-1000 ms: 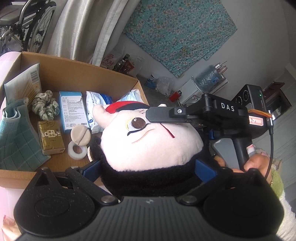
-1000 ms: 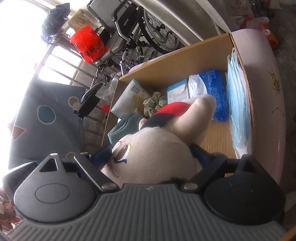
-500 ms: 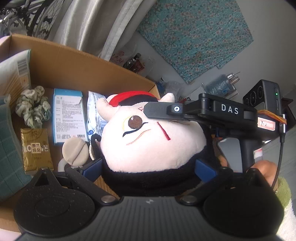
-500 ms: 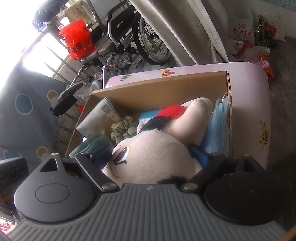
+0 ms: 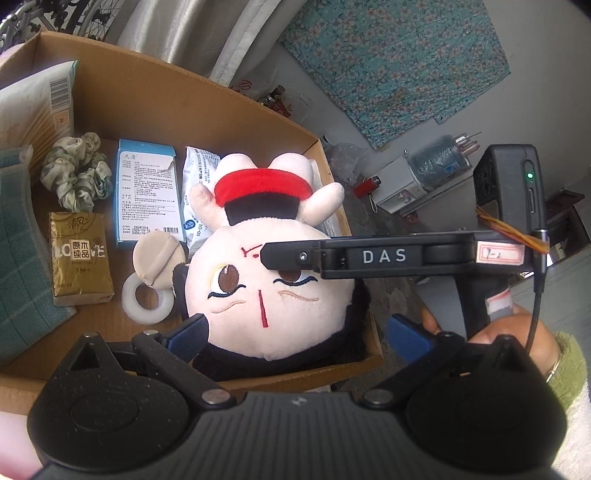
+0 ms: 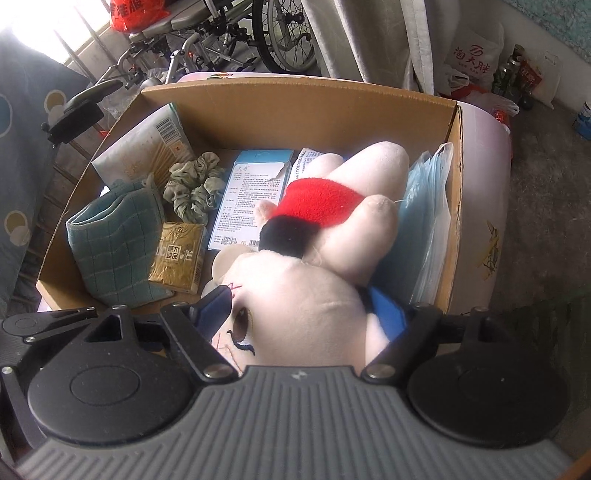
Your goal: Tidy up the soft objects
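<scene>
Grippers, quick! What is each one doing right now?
Left gripper: open, the plush doll sits between its fingers unclamped.
Right gripper: jaws closing on the plush doll's head, pads pressing it.

The cardboard box (image 5: pixel 236 110) is viewed steeply from above and at close range by both wrist cameras. The left view is aimed across the plush doll (image 5: pixel 273 295) towards a wall hung with patterned cloth (image 5: pixel 399 55); the right view faces a wheelchair (image 6: pixel 258 33) and window. The doll and box contents are shared.
</scene>
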Demonstrator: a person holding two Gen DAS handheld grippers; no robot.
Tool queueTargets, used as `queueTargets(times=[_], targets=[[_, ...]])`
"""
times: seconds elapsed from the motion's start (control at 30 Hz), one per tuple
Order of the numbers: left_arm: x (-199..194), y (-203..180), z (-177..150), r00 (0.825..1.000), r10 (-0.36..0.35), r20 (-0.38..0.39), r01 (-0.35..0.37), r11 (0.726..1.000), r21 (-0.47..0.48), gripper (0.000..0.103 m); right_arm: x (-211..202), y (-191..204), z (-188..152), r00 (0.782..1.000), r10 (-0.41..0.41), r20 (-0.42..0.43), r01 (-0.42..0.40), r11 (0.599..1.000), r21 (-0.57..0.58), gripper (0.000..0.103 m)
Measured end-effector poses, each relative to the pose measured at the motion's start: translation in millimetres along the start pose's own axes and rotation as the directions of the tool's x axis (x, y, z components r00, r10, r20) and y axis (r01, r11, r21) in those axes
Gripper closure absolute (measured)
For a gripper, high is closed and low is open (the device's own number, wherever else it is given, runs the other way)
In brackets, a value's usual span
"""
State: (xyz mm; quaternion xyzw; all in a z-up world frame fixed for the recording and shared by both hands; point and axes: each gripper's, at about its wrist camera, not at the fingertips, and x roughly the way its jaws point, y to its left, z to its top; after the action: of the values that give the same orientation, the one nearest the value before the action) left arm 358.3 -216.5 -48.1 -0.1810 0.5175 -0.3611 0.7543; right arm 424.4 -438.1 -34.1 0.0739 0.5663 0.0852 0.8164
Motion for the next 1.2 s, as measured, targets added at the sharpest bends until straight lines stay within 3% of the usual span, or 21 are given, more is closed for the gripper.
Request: queueTargets(times=[0.17, 0.37, 0.6, 0.77, 0.97, 1.13, 1.2], targets=[[-25, -4, -7, 0.999, 0.025, 0.04, -0.027, 0.999, 0.043, 0.0, -2, 2, -4, 1.0, -0.019, 0.002, 0.019, 1.0, 0.021, 0.021], [-67, -13, -18, 0.992, 0.058, 0.109, -0.068, 0.994, 0.089, 0.0, -45, 9, -8, 0.992, 0.016, 0.124, -0.024, 0.998, 0.064, 0.021], [-124, -36, -45, 0.98, 0.09, 0.178, -0.118, 0.981, 0.154, 0.0, -140, 21, -48, 0.946, 0.073, 0.317, -0.115, 0.987, 0.116, 0.016], [-159, -53, -71, 0.967, 0.115, 0.227, -0.16, 0.969, 0.19, 0.0, -203, 33, -102, 0.903, 0.074, 0.423, -0.153, 0.976, 0.156, 0.009], [-186, -73, -105, 0.94, 0.202, 0.275, -0.266, 0.938, 0.222, 0.0, -247, 78, -186, 0.86, -0.059, 0.506, -0.027, 0.986, 0.162, 0.001], [-203, -87, -135, 0.898, 0.305, 0.316, -0.383, 0.897, 0.222, 0.0, -252, 116, -256, 0.802, -0.181, 0.569, 0.082, 0.977, 0.196, 0.001], [-206, -91, -143, 0.879, 0.353, 0.319, -0.432, 0.875, 0.221, 0.0, -248, 127, -277, 0.789, -0.233, 0.569, 0.131, 0.968, 0.214, 0.001]])
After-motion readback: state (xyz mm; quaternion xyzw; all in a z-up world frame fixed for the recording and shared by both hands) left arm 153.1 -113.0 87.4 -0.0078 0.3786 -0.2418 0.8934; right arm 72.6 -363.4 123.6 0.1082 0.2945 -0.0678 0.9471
